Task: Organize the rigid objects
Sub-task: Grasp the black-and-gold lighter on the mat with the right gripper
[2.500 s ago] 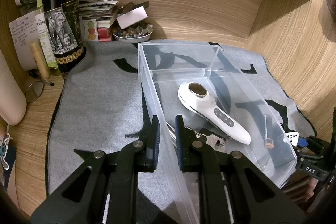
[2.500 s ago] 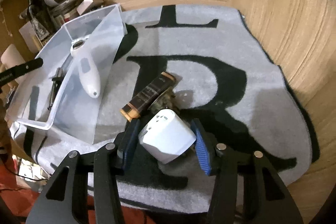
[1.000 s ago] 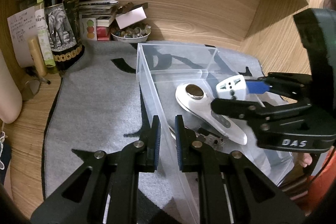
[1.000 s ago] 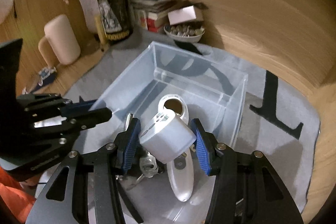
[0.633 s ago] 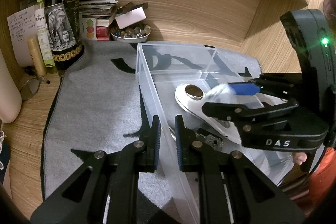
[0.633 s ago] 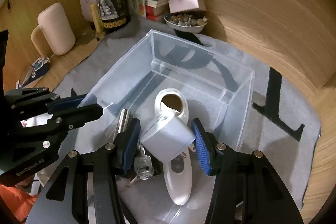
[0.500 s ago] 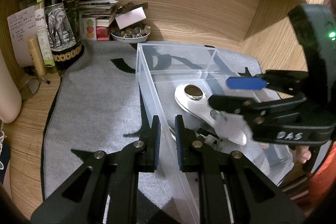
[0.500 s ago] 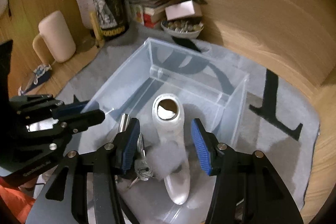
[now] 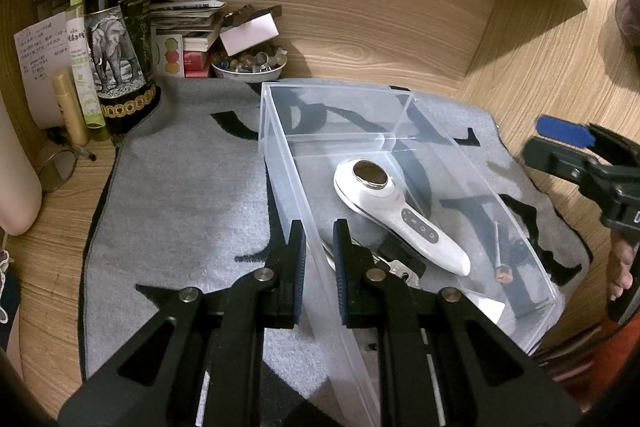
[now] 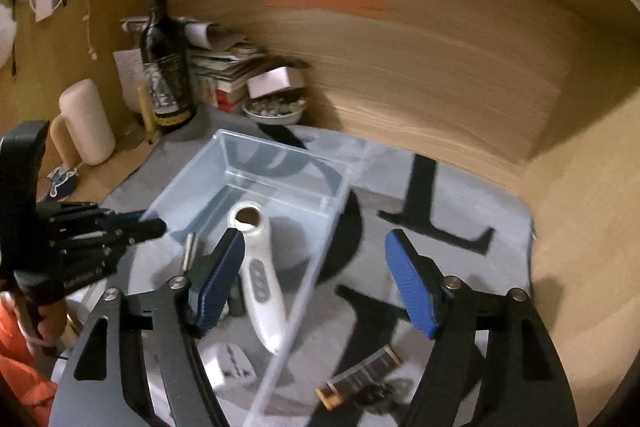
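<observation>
Right tongs (image 10: 316, 283) just let go, now spread wide; the white cube-shaped travel adapter (image 10: 232, 367) dropped into the clear plastic bin (image 9: 404, 99). Left tongs (image 9: 319, 259) stay pinching the bin's wall. Brown bar (image 10: 360, 375) beside the bin probably next.

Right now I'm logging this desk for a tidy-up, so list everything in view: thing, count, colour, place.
Storage bin: 1, clear, on the mat.
Handheld device: 1, white, inside the bin.
Travel adapter: 1, white, inside the bin's near end.
Keys: 1 bunch, silver, in the bin beside the device.
Mat: 1, grey with black letters, on the desk.
Dark rectangular item: 1, black with orange end, on the mat outside the bin.
Wine bottle: 1, dark, back left.
Bowl of stones: 1, white, against the back wall.
Left gripper: 1, black, clamped on the bin's wall.
Right gripper: 1, black with blue pads, open, empty.
</observation>
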The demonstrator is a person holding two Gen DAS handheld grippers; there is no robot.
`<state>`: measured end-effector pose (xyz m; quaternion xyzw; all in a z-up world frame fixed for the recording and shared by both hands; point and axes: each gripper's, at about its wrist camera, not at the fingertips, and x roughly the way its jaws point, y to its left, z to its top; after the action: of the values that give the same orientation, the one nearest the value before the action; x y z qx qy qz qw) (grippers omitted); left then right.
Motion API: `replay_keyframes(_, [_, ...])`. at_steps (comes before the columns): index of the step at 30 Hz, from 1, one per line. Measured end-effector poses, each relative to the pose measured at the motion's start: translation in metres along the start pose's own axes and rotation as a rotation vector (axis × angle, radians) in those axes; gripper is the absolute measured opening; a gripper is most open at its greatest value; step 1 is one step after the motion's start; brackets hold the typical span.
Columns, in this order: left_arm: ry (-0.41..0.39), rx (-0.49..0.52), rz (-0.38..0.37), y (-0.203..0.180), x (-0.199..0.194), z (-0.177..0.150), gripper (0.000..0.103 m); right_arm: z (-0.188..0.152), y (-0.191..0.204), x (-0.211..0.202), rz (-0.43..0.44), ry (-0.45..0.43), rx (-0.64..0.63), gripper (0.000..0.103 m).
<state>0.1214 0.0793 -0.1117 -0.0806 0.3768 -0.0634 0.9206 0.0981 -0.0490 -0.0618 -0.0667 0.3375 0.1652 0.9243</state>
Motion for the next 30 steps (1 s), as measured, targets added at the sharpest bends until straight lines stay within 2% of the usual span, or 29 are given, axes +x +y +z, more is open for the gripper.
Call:
replay_keyframes(5, [0.0, 0.0, 0.001, 0.0, 0.0, 0.0, 0.013, -0.024, -0.017, -0.009, -0.06, 0.018, 0.057, 0.07])
replay_keyframes(15, [0.0, 0.005, 0.006, -0.001, 0.0, 0.0, 0.013, -0.084, -0.05, 0.0, -0.082, 0.115, 0.257, 0.07])
replay_keyframes(23, [0.0, 0.007, 0.007, -0.001, -0.001, -0.001, 0.013, -0.116, -0.059, 0.016, -0.112, 0.187, 0.317, 0.07])
replay_keyframes(30, [0.001, 0.007, 0.008, -0.002, -0.001, -0.001, 0.013, -0.12, -0.061, 0.024, -0.095, 0.192, 0.31, 0.051])
